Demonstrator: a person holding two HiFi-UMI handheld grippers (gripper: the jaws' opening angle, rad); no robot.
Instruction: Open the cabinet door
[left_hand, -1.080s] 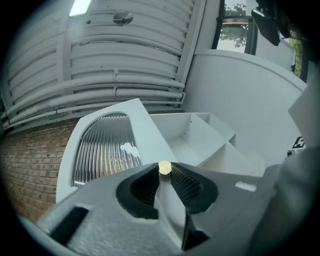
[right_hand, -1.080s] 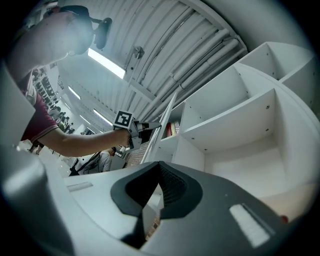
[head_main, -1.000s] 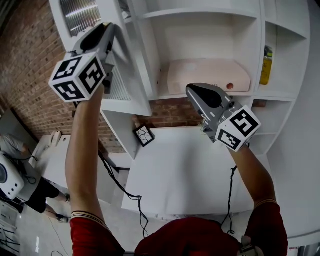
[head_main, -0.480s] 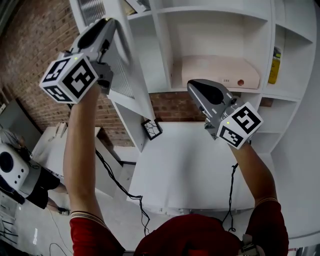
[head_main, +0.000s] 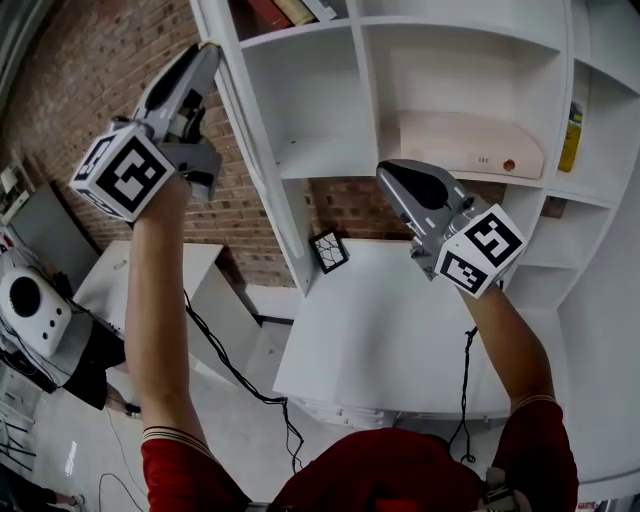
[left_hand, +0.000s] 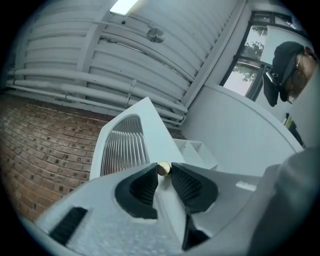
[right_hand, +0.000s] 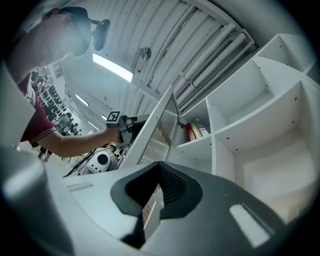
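Note:
The white cabinet door (head_main: 262, 150) with a ribbed glass panel (left_hand: 120, 150) stands swung out from the cabinet (head_main: 330, 160) and shows edge-on in the head view. My left gripper (head_main: 208, 52) is up at the door's free edge. Its jaws are opening, with the small brass knob (left_hand: 163, 169) between the pads (left_hand: 145, 186) and still touching both. My right gripper (head_main: 386, 172) hangs in front of the open shelves, jaws shut and empty, apart from the door (right_hand: 160, 130).
A pink-beige box (head_main: 470, 145) lies on a shelf, and a yellow bottle (head_main: 571, 135) stands at the right. Books (right_hand: 195, 131) stand on an upper shelf. A small framed tile (head_main: 328, 251) leans on the white table (head_main: 400, 330). A brick wall and a white machine (head_main: 30, 310) lie left.
The door has swung further out to the left with my left gripper on its knob, from angled to edge-on. The right gripper has kept its place in the picture.

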